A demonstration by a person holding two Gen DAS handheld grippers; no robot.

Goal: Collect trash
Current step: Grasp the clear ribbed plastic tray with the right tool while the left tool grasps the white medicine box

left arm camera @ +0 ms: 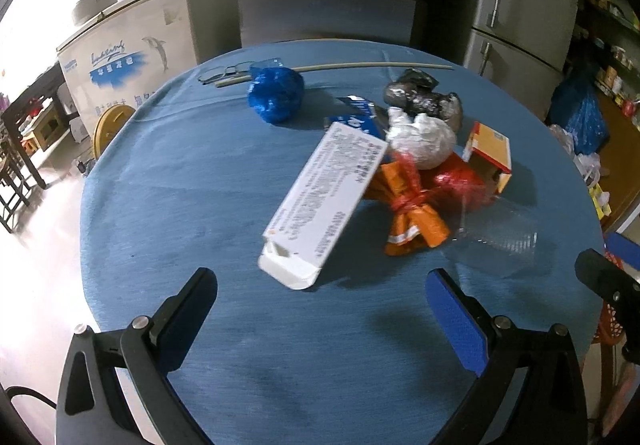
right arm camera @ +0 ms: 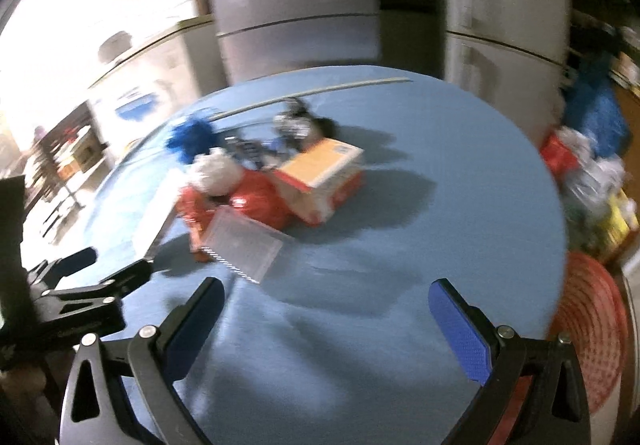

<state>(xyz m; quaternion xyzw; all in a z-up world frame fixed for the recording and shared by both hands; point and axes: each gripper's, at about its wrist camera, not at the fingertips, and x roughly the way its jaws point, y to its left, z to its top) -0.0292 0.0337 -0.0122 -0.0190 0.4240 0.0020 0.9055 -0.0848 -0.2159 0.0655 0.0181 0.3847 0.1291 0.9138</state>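
Status: collection apparently not begun; all trash lies on the round blue surface [left arm camera: 168, 205], none held

Left gripper [left arm camera: 320, 297]: fingers spread wide, empty, low in frame. Long white printed carton [left arm camera: 324, 201] lies just beyond the gap, its open end nearest, not touching either finger

Pile, centre to centre right of the left view: orange wrapper tied with red plastic [left arm camera: 412, 213], crumpled white bag [left arm camera: 424, 141], grey foil wad [left arm camera: 424, 97], yellow-and-red cardboard box [left arm camera: 492, 153], clear plastic tray [left arm camera: 500, 245]. Crumpled blue bag [left arm camera: 276, 93] apart, upper centre

Right gripper [right arm camera: 326, 301]: fingers wide apart, empty; tray up-left of the gap, near the left finger. View blurred

Red mesh basket [right arm camera: 588, 329]: lower right, off the surface edge; likely the receptacle
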